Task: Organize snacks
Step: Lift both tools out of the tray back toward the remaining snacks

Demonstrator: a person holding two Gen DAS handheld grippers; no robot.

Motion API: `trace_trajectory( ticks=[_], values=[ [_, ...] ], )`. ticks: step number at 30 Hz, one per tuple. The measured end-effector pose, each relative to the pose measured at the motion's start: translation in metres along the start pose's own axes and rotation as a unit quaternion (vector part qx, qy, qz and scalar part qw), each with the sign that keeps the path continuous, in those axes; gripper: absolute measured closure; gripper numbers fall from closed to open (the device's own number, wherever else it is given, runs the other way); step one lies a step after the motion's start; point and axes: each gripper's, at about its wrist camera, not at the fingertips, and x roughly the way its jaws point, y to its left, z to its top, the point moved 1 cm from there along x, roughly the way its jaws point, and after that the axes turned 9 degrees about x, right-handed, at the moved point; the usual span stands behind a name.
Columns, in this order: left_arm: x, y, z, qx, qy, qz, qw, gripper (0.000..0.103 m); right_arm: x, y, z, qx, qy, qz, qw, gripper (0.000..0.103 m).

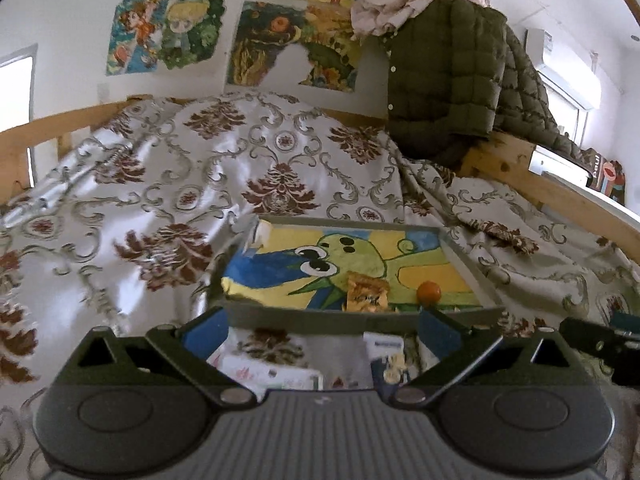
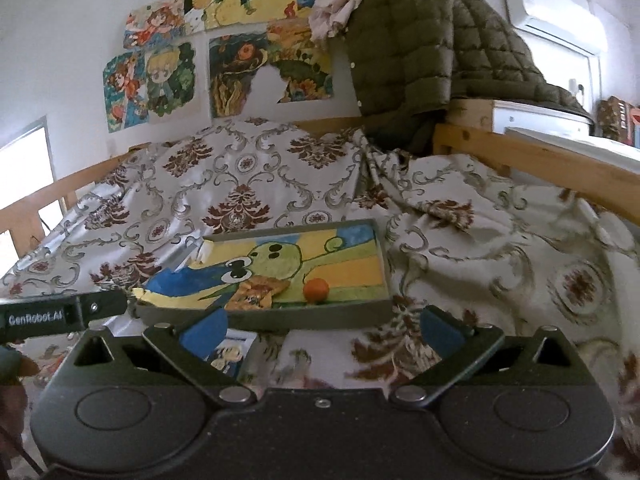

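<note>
**Loose packets lie under the left tongs, tray just beyond**

The left tongs (image 1: 320,330) hang with jaws spread wide and empty over the bed, and the remaining snacks sit right between and below the fingers: a white flat packet (image 1: 272,374) lying with its long side left to right, and a blue-and-white packet (image 1: 388,356) just to its right, standing longer near to far. The right tongs (image 2: 322,330) are also open and empty; only the blue-and-white packet (image 2: 232,352) shows by their left finger, so the left hand looks the nearer for either pick.

Just beyond both tongs lies the grey tray (image 1: 360,317) with a cartoon picture on its floor, holding an orange foil snack bag (image 1: 367,292) and a small orange fruit (image 1: 429,293) near its front wall. That raised wall must be cleared going in. An olive quilted jacket (image 1: 448,76) hangs far right, well out of the way.
</note>
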Motion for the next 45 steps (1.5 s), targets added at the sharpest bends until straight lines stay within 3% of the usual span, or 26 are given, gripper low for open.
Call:
trace_trajectory(
  ticks=[7,18,29,45],
  values=[
    [-0.052,-0.004,-0.020,0.042,-0.028,0.011,0.9987,0.000,-0.043,0.002,-0.021,0.004,-0.008,-0.011,1.000,0.001],
    [-0.095,0.008,-0.061,0.064,-0.008,-0.014,0.9978,0.000,-0.085,0.016,-0.071,0.005,0.021,-0.027,0.999,0.001],
    [-0.113,0.029,-0.080,0.051,-0.002,-0.003,0.9987,0.000,-0.095,0.033,-0.091,-0.015,0.036,-0.025,0.999,0.001],
    [-0.107,0.038,-0.081,0.015,0.022,0.015,0.9995,0.000,-0.081,0.049,-0.097,-0.038,0.055,0.007,0.998,0.001]
  ],
)
